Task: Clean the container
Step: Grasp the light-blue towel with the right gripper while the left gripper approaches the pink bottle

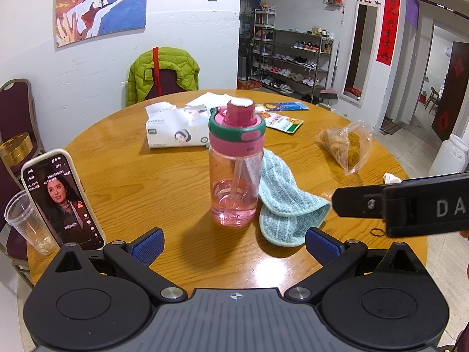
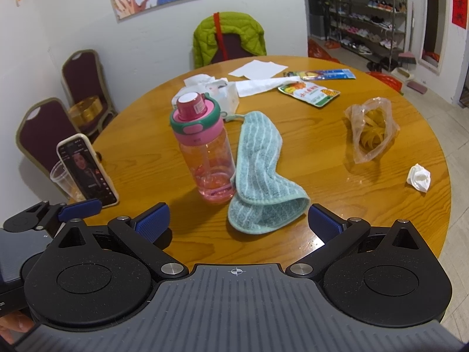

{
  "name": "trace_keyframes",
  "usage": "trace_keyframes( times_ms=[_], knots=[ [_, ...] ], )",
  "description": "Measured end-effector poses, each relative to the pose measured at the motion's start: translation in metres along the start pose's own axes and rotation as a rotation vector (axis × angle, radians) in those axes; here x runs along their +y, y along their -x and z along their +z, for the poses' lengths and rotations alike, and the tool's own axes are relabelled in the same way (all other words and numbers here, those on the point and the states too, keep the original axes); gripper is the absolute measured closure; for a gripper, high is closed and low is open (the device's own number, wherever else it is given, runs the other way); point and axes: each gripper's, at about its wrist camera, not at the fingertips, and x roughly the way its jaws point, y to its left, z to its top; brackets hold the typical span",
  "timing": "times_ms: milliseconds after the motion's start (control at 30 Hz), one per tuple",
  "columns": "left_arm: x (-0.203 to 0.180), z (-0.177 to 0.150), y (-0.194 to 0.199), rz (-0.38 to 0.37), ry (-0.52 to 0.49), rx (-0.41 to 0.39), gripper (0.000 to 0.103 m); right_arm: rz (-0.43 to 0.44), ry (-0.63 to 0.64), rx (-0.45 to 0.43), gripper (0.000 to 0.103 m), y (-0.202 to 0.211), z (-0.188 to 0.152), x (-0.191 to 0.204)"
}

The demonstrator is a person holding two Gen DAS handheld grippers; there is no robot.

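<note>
A clear pink water bottle [image 1: 236, 173] with a pink and green lid and a straw stands upright near the middle of the round wooden table [image 1: 140, 182]. A striped light-blue cloth [image 1: 288, 205] lies crumpled against its right side. My left gripper [image 1: 234, 243] is open just in front of the bottle, holding nothing. In the right wrist view the bottle [image 2: 205, 158] and cloth [image 2: 261, 176] lie ahead of my open, empty right gripper [image 2: 239, 223], with the cloth's near end between its fingers. A fingertip [image 1: 351, 202] of the right gripper shows beside the cloth.
A phone [image 1: 63, 202] leans on a plastic cup [image 1: 25, 223] at the table's left edge. A tissue pack [image 1: 176, 129], snack packets [image 2: 310, 91], a bag of rubber bands [image 2: 372, 129] and a crumpled tissue [image 2: 419, 177] lie around. Chairs [image 2: 44, 135] stand behind.
</note>
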Motion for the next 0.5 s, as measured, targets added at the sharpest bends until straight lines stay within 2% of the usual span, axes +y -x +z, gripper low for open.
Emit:
trace_keyframes(
  times_ms=[233, 367, 500],
  knots=[
    [0.009, -0.017, -0.028, -0.014, 0.012, 0.049, 0.001, 0.014, -0.032, 0.015, 0.000, -0.013, -0.005, -0.009],
    [0.017, -0.024, -0.049, -0.093, 0.015, 0.089, 0.001, 0.031, -0.055, 0.027, 0.000, -0.031, -0.010, -0.006],
    [0.023, -0.027, -0.063, -0.133, 0.010, 0.080, 0.001, 0.058, -0.105, 0.031, 0.000, -0.052, -0.014, -0.018]
  ],
)
